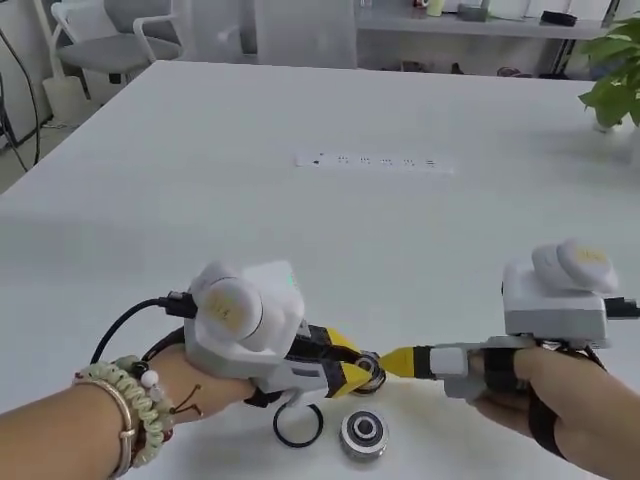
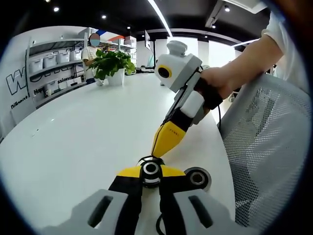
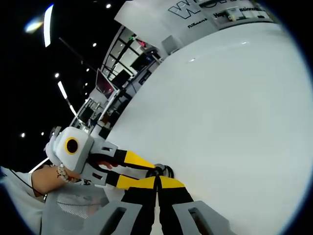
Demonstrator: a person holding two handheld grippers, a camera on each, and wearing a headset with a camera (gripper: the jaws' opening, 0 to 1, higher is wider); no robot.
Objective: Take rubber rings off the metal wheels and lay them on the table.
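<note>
The left gripper (image 1: pixel 357 374) has its yellow-tipped fingers drawn in narrow and clamped on a small silver metal wheel (image 2: pixel 150 170), one finger on each side, with the wheel's hub facing out between them. A thin black rubber ring (image 2: pixel 148 159) runs round the wheel's rim. The right gripper (image 3: pixel 156 179) comes in from the opposite side, its fingers pressed together to a single yellow point. That point touches the ring at the edge of the wheel farthest from the left fingers' base. From where I stand I cannot tell whether any rubber is actually pinched between them.

Down on the white table (image 1: pixel 330 230), a loose black rubber ring (image 1: pixel 298 425) lies flat just under the left fingers, on the person's side of them. A second silver metal wheel (image 1: pixel 364 436) sits beside it, below the spot where the two sets of fingertips meet, and just to the right of the left fingers as the left gripper view sees it. The loose ring and this wheel lie close but apart.
</note>
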